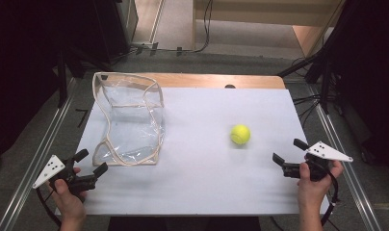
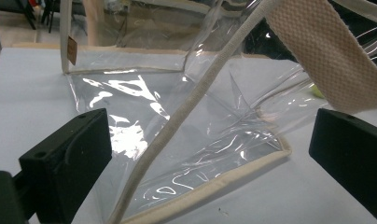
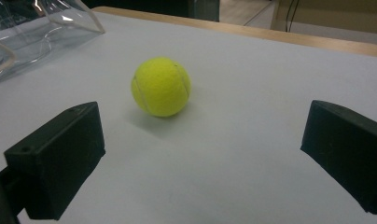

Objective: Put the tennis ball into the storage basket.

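Observation:
A yellow tennis ball [image 1: 240,134] [image 3: 161,86] lies on the white table top, right of centre. A clear plastic bag [image 1: 130,118] [image 2: 177,107] with cream fabric edging stands at the left, its mouth gaping upward. My left gripper [image 1: 91,162] [image 2: 205,158] is open just short of the bag's near corner, with nothing between its jaws. My right gripper [image 1: 288,151] [image 3: 200,149] is open too, held a short way to the near right of the ball and pointing at it. A hand holds each gripper near the front edge.
The white sheet [image 1: 207,173] covers most of a wooden table [image 1: 216,81], whose far edge shows bare wood. Metal rails [image 1: 33,159] run down both sides. Dark stands and cables [image 1: 317,72] crowd the floor beyond the far right corner.

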